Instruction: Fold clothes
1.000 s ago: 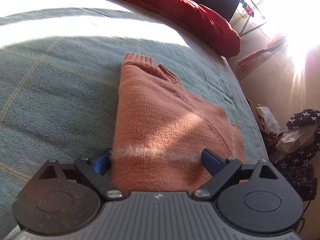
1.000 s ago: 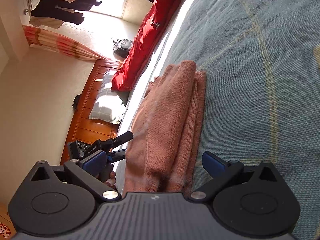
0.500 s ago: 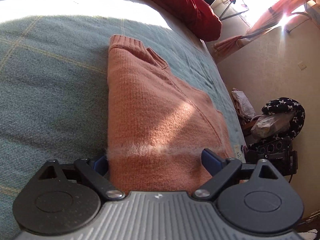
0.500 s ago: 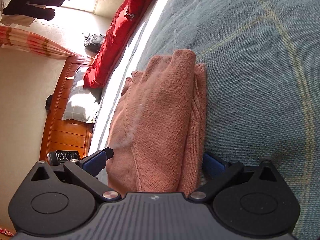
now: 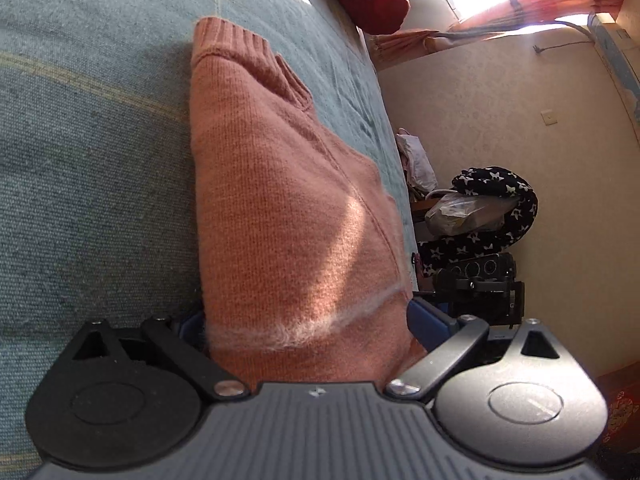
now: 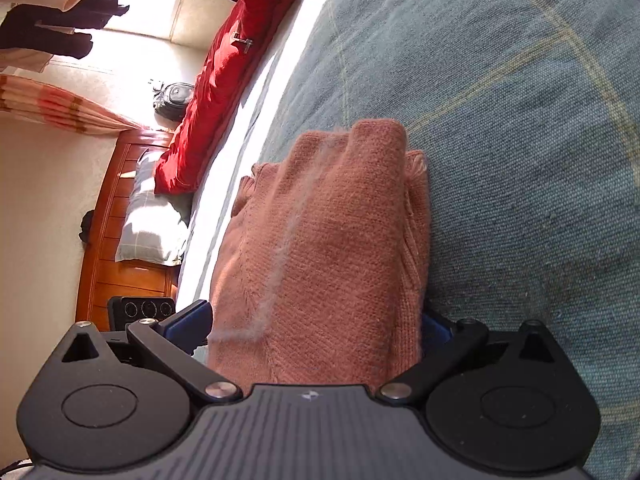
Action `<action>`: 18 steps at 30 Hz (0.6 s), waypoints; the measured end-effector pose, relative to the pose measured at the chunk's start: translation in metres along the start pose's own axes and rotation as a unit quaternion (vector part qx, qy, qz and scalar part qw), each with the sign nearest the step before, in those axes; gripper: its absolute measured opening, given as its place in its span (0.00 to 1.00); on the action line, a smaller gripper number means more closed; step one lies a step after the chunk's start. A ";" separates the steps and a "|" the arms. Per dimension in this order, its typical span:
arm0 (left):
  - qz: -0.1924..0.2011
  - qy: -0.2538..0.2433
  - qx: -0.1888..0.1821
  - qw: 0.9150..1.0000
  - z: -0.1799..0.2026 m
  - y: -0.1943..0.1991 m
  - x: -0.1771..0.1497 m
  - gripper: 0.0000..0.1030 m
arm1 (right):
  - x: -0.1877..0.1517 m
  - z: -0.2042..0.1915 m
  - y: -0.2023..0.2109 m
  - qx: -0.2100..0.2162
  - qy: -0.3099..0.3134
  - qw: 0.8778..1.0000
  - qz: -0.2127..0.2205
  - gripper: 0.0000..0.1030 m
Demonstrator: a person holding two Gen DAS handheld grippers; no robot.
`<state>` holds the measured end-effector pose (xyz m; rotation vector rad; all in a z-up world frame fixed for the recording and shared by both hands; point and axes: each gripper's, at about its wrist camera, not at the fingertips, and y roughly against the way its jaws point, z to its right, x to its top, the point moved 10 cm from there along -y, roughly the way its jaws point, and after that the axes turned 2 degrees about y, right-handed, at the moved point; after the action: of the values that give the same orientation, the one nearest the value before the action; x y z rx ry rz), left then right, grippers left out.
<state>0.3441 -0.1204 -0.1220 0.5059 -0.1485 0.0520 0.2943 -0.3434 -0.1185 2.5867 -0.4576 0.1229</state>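
left gripper (image 5: 308,320): fingers spread wide, straddling folded sweater (image 5: 280,208) | right gripper (image 6: 316,320): likewise spread, sweater edge between fingers | sweater: folded, lying on green bedspread (image 6: 520,160)

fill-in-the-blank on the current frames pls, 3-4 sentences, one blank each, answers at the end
1. The folded sweater lying on the blue-green bedspread is ____ in colour.
2. The sweater lies between the fingers of ____ tools, left tool and right tool.
3. The puffy quilt along the far edge of the bed is ____.
4. The dark garment on the clutter beside the bed is patterned with white ____.

Answers: orange-pink; both; red; stars
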 end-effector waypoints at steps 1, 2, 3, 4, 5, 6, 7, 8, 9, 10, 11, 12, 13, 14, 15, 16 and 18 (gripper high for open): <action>0.001 0.001 -0.003 1.000 0.000 -0.001 0.001 0.94 | -0.009 -0.002 0.002 0.000 0.003 1.000 -0.003 1.00; 0.004 0.002 -0.006 1.000 -0.001 -0.003 0.003 0.94 | -0.017 -0.004 0.003 -0.002 0.013 1.000 -0.007 1.00; 0.007 0.003 -0.009 1.000 -0.002 -0.005 0.005 0.94 | -0.023 -0.005 0.004 -0.004 0.027 1.000 -0.009 1.00; 0.010 0.004 -0.011 1.000 -0.002 -0.006 0.006 0.93 | -0.025 -0.006 0.003 -0.005 0.038 0.999 -0.007 1.00; 0.013 0.005 -0.014 1.000 -0.003 -0.008 0.008 0.92 | -0.025 -0.007 0.002 -0.003 0.042 0.999 -0.005 1.00; 0.016 0.006 -0.017 1.000 -0.003 -0.009 0.010 0.88 | -0.021 -0.005 0.001 0.003 0.030 1.000 -0.005 1.00; 0.019 0.006 -0.020 1.000 -0.004 -0.011 0.012 0.85 | -0.015 -0.003 0.000 0.009 0.018 1.000 -0.005 1.00; 0.023 0.006 -0.019 1.000 -0.004 -0.011 0.012 0.82 | -0.007 -0.002 -0.001 0.018 0.006 1.000 -0.006 1.00; 0.028 0.006 -0.017 0.999 -0.004 -0.010 0.012 0.78 | 0.001 0.000 -0.002 0.029 -0.006 1.000 -0.004 1.00; 0.036 0.006 -0.012 0.999 -0.005 -0.009 0.010 0.75 | 0.008 0.002 -0.004 0.040 -0.016 0.999 -0.003 1.00; 0.046 0.014 -0.012 0.999 -0.007 -0.006 0.007 0.71 | 0.015 0.002 -0.006 0.050 -0.020 0.999 -0.004 1.00; 0.056 0.024 -0.013 0.998 -0.009 -0.003 0.005 0.69 | 0.019 0.002 -0.009 0.057 -0.017 0.998 -0.009 1.00; 0.065 0.033 -0.017 0.997 -0.011 0.000 0.002 0.69 | 0.021 0.000 -0.011 0.061 -0.012 0.998 -0.013 1.00; 0.071 0.034 -0.016 0.997 -0.012 0.001 -0.001 0.69 | 0.021 -0.001 -0.013 0.063 -0.007 0.998 -0.016 1.00; 0.077 0.031 -0.013 0.996 -0.011 0.001 -0.004 0.69 | 0.019 -0.004 -0.013 0.062 0.005 0.998 -0.018 1.00; 0.082 0.028 -0.009 0.996 -0.010 -0.001 -0.004 0.69 | 0.014 -0.007 -0.013 0.062 0.024 0.998 -0.022 1.00; 0.088 0.025 -0.004 0.996 -0.009 -0.005 -0.002 0.69 | 0.003 -0.011 -0.012 0.064 0.063 0.995 -0.033 1.00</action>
<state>0.3437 -0.1201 -0.1327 0.4820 -0.1444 0.2362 0.3016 -0.3294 -0.1139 2.6968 -0.3270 0.2994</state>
